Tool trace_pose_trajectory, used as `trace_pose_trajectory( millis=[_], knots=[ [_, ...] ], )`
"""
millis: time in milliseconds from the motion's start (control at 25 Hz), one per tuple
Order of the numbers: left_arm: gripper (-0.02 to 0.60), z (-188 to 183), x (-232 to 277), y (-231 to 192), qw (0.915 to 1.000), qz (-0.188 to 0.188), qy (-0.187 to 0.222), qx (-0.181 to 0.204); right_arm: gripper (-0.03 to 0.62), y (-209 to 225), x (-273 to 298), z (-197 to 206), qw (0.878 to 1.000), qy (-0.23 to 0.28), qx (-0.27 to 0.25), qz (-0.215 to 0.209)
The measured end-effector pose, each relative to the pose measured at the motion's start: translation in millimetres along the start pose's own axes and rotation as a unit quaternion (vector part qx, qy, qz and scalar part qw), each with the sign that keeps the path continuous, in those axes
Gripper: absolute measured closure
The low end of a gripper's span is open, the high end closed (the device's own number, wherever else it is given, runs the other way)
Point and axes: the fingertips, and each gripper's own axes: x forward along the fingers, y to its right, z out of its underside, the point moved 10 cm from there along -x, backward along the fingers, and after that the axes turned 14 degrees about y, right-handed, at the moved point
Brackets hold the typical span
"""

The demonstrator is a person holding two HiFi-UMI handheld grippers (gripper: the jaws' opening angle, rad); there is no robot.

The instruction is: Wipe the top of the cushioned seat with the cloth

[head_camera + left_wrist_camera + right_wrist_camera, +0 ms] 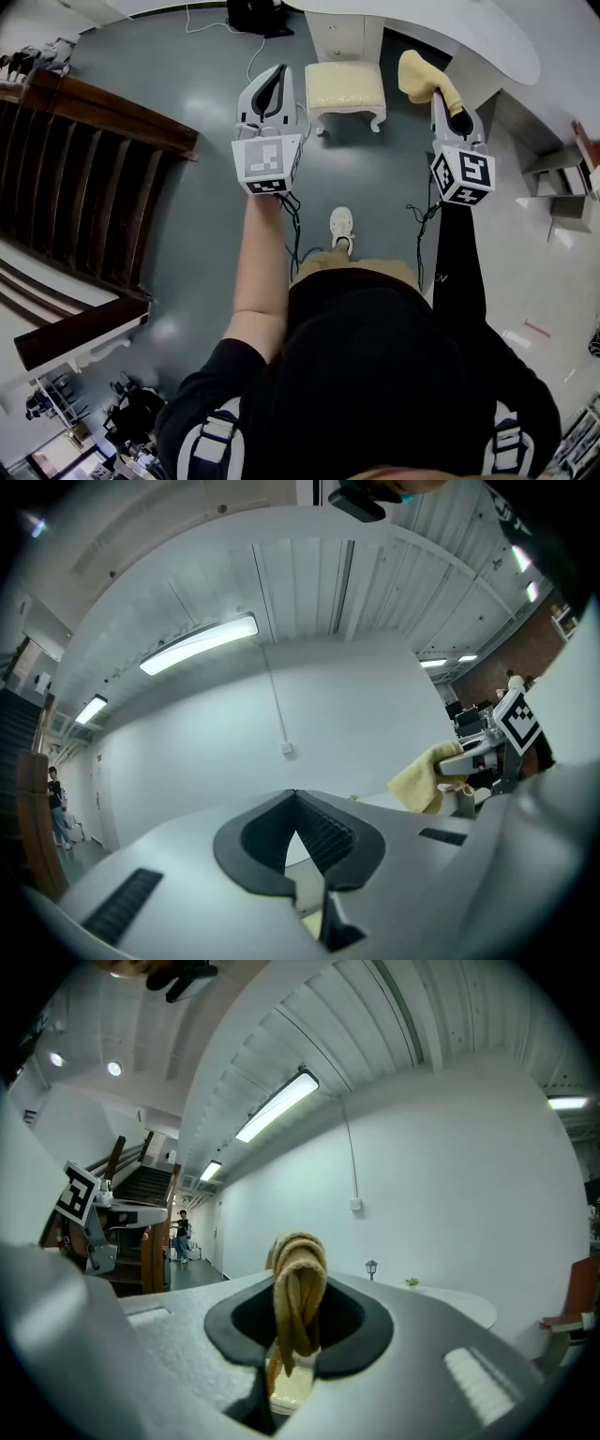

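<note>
The cushioned seat [345, 86] stands on the grey floor [187, 216], beyond the person's white shoe [342, 225]. Just right of the seat, and apart from it, the right hand-held gripper [439, 96] is clamped on the yellow cloth [424, 75], which bunches up between its jaws. Left of the seat, the left hand-held gripper [275, 75] has its jaws pressed together, with nothing between them.

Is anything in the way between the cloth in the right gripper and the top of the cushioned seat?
Nothing visible. The cloth, clamped in the right gripper, shows just right of the cushioned seat, whose top is bare.
</note>
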Motion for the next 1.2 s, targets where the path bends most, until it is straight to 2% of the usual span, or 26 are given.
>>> trace_pose_trajectory(
  millis=[240, 440, 800, 1000, 1200],
  knots=[
    [0.574, 30.1, 49.9, -25.7, 0.9996, 0.024, -0.007, -0.014, 0.536, -2.4, 56.5, 13.8, 1.000, -0.002, 0.006, 0.020],
    [0.574, 63.1, 74.3, -37.6, 0.9986, 0.038, -0.019, -0.032, 0.536, -3.0, 81.3, 27.0, 1.000, -0.008, 0.013, 0.026],
    [0.574, 101.5, 125.8, -45.5, 0.9976, 0.042, -0.033, -0.044, 0.536, 34.2, 121.6, 54.5, 0.998, -0.018, 0.036, 0.046],
    [0.574, 122.7, 173.5, -45.8, 0.9973, 0.036, -0.043, -0.047, 0.536, 65.4, 168.2, 75.1, 0.997, -0.026, 0.056, 0.037],
    [0.574, 146.0, 225.5, -57.1, 0.9975, 0.023, -0.055, -0.038, 0.536, 88.1, 230.8, 101.5, 0.996, -0.039, 0.077, 0.006]
  ],
)
